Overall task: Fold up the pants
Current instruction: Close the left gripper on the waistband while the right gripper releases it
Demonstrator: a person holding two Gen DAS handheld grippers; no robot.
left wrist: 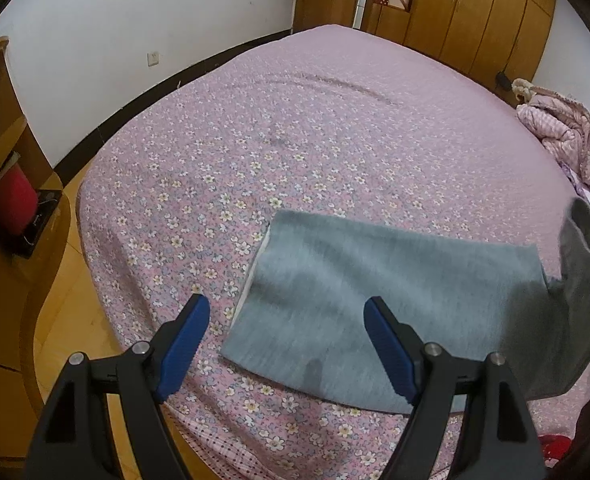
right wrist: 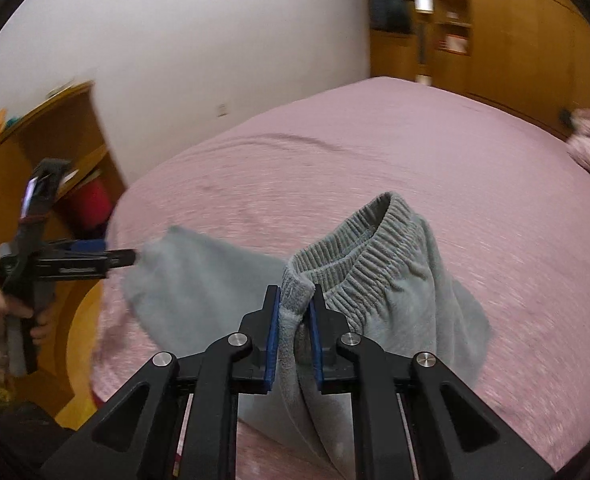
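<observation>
The right gripper is pinching the waistband of the grey pants, lifting it above the bed. The left gripper is hovering spread, empty — carry the waistband across level, aligning edges before release.

black gripper frames, blue-padded fingers, silver screws.
</observation>
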